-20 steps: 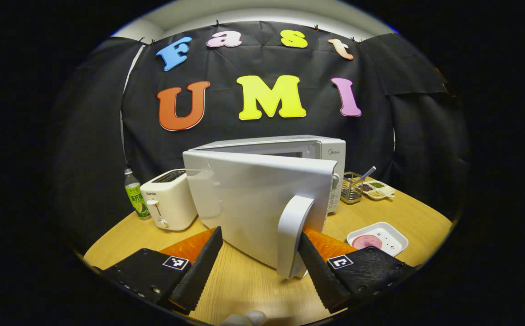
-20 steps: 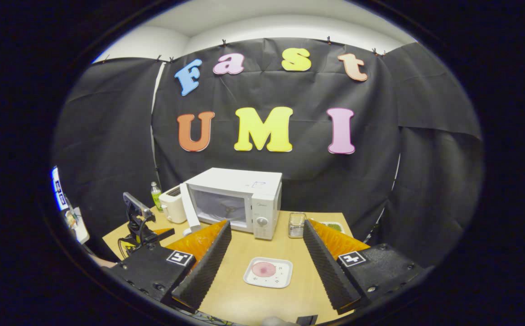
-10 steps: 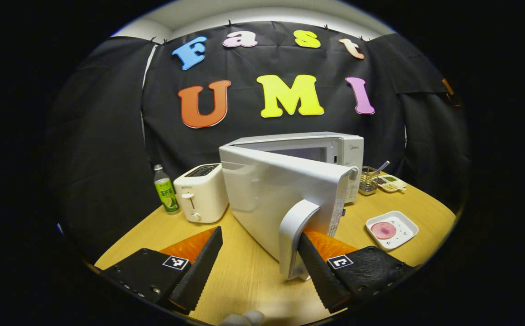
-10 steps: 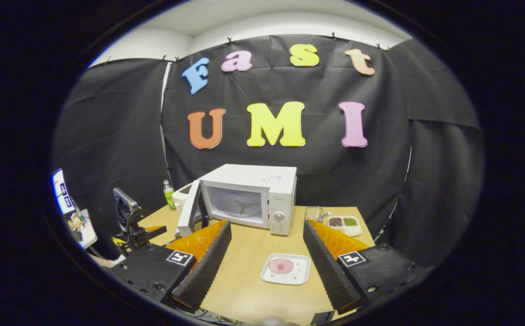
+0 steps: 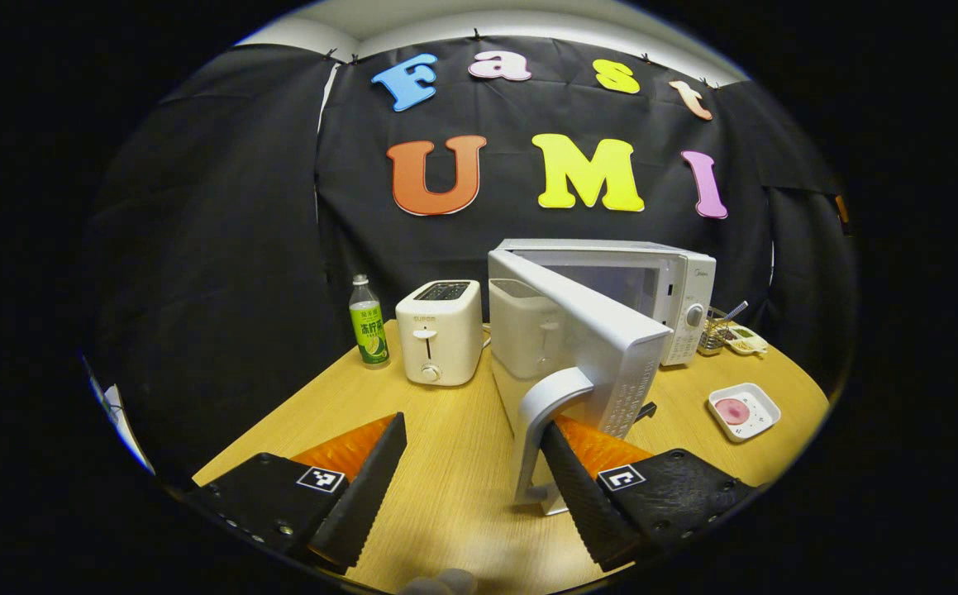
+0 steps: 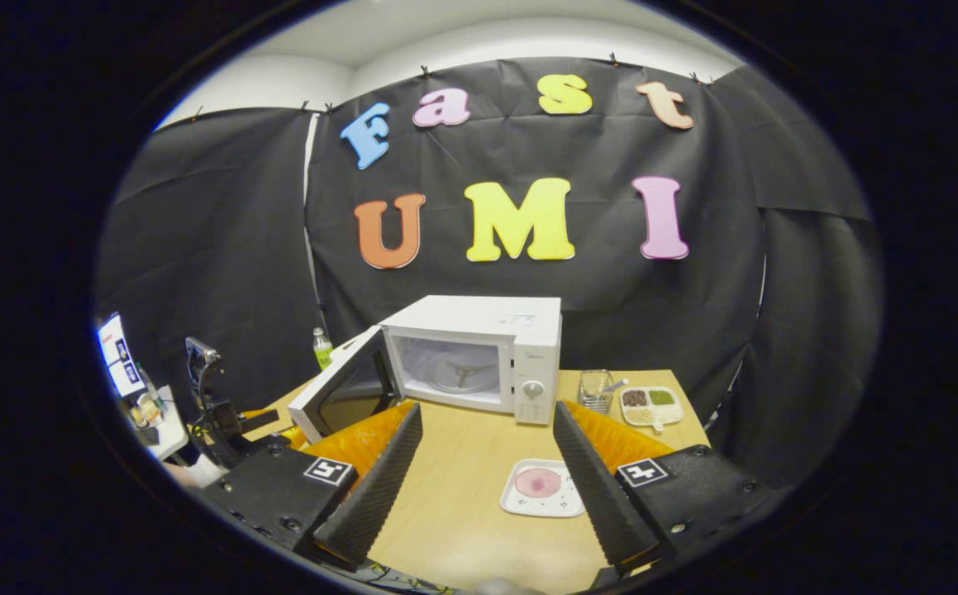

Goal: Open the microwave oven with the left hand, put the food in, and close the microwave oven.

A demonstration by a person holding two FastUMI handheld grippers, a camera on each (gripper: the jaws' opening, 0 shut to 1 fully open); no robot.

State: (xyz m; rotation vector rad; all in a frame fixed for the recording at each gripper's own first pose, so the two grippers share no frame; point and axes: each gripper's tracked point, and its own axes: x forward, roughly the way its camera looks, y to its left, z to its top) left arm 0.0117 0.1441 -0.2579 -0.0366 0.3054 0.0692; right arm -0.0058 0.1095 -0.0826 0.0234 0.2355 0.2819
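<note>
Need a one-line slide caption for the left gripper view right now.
Left gripper, open, hooks one finger behind the microwave door handle, the door swung partly open beside the toaster.

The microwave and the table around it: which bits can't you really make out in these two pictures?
- Microwave cavity, left gripper view: its open door covers most of it.
- Food on the white tray, both views: too small to identify.
- Toaster, right gripper view: hidden behind the door.
- Sectioned dish contents: too small.
- Door handle contact with the left gripper: unclear.

Glossy white microwave [image 5: 611, 281]; matt wood table [image 5: 445, 487].
</note>
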